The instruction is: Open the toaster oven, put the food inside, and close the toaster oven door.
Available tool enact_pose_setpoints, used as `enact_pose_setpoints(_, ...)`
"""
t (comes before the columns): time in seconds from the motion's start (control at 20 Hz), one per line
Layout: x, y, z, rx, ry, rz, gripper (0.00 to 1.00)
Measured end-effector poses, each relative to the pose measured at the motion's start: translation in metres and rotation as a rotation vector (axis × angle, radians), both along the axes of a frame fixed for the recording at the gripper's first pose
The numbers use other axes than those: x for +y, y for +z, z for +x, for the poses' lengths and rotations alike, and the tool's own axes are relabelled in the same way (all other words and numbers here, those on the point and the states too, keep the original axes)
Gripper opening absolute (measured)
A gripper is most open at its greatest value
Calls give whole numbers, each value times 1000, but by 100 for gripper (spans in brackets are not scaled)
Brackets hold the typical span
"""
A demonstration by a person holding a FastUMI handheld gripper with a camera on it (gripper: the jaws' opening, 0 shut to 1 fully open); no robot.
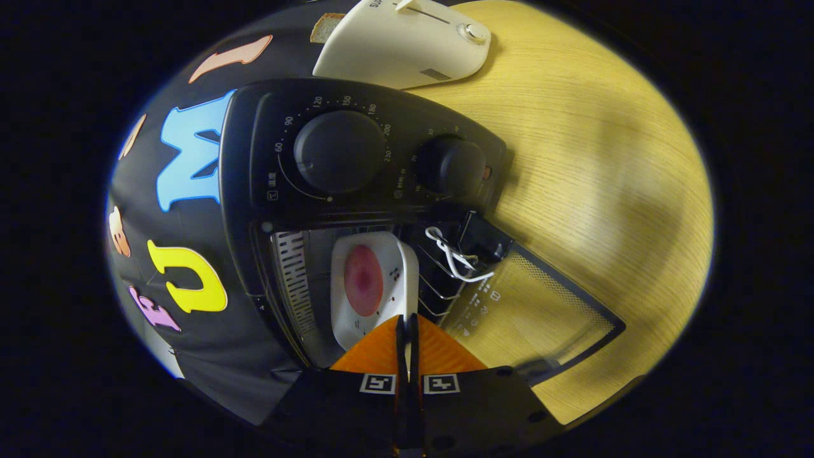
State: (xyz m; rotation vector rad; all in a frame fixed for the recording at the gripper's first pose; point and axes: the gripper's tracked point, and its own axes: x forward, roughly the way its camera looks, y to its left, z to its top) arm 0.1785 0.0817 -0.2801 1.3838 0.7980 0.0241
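Pinching the near edge of a white tray (375, 286), the tongs (407, 327) had their two orange fingers (439, 353) pressed almost together, with only a thin dark slit between them where the tray's rim ran. The view was rolled onto its side, so the black toaster oven (356, 159) appeared tipped, its control panel above the cavity. On that panel sat a large temperature knob (339, 151) ringed with numbers, and beside it a smaller knob (453, 165). The oven door (540, 312) hung fully open, its glass pane with a dotted border lying out over the pale wooden surface (604, 178), and a loop of white cord (453, 257) was tied at the door's hinge end. The tray sat partly inside the open cavity, just ahead of the fingers, and it carried a round reddish-pink piece of food (363, 280) lying flat in its middle. Slotted metal of the cavity wall (296, 280) showed on one side of the tray, and thin rack wires (439, 286) on the other. Beyond the oven, a cream-coloured toaster (407, 44) rested on the surface with a lever and a small dial on its face, and a slice of bread (325, 27) showed at its far corner.
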Motion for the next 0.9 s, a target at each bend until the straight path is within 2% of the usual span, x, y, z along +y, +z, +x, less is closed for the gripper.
enact_pose_setpoints(0.35, -1, 2, 19, -55, -57, -61, 4)
enact_pose_setpoints(0.45, 3, 3, 14, -63, -14, -63, 11)
enact_pose_setpoints(0.5, 3, 7, 15, -73, 3, -62, 9)
enact_pose_setpoints(0.55, 4, 8, 13, -79, 17, -60, 16)
enact_pose_setpoints(0.7, 17, 10, -1, -73, 81, -27, 25)
enact_pose_setpoints(0.85, 21, 13, -16, -79, 143, -44, 28)
enact_pose_setpoints(0.9, 16, 20, -21, -97, 164, -55, 38)
